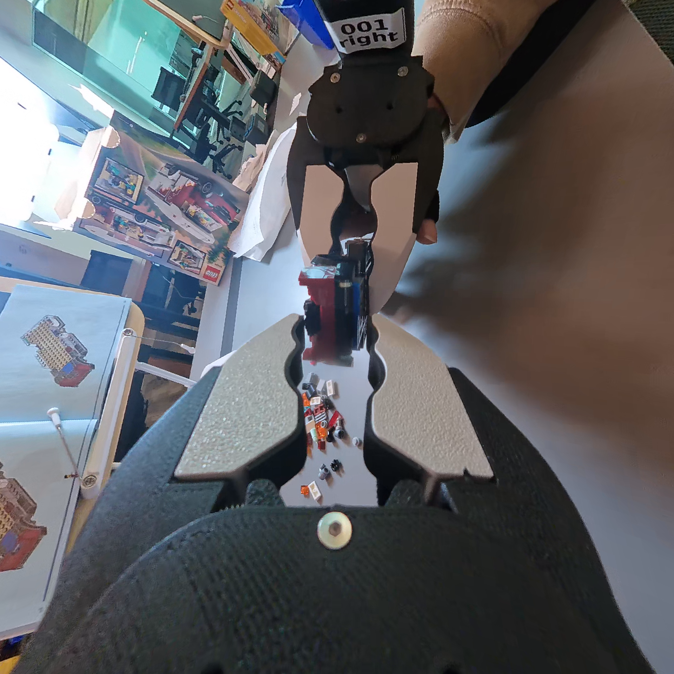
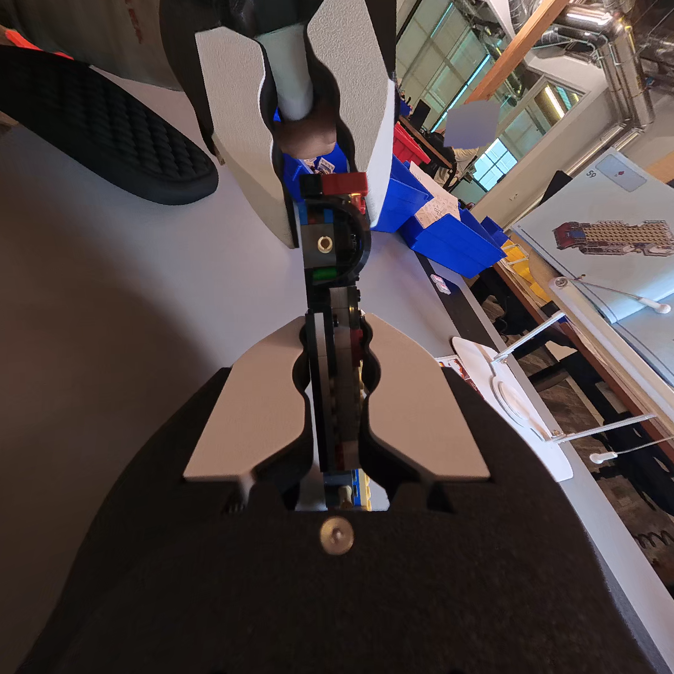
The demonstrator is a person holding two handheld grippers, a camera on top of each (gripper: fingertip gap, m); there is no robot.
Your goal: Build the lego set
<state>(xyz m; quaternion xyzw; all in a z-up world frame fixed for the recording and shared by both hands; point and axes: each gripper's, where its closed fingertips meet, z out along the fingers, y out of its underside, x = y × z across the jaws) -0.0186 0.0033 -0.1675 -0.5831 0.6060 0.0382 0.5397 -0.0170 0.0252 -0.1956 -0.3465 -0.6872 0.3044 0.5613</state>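
In the left wrist view, the left tongs (image 1: 334, 328) are gripping the near end of a red, black and blue brick model (image 1: 328, 310). One pad is lying against its black flank and the other against its dark grille side. The model is hanging clear above the grey worktop (image 1: 262, 310), with its long axis running straight ahead from these tongs into the right tongs (image 1: 355, 240), which are pinching its far end. A scatter of small loose pieces (image 1: 322, 412) is lying on the worktop beneath, showing between the left fingers. A printed box (image 1: 157, 204) is sitting towards the worktop's left edge, beside an open instruction booklet (image 1: 54, 346).

In the right wrist view, the right tongs (image 2: 333, 328) are clamping the model (image 2: 328, 262) deep between both pads, so much of its length is lying inside the jaws. The rest is reaching forward to the left tongs (image 2: 328, 175), whose fingers are flanking its red-and-black end and appear to be pressing on it. Both tongs are thus facing each other along the model's length. Blue bins (image 2: 456, 233) are standing by the worktop's right edge.
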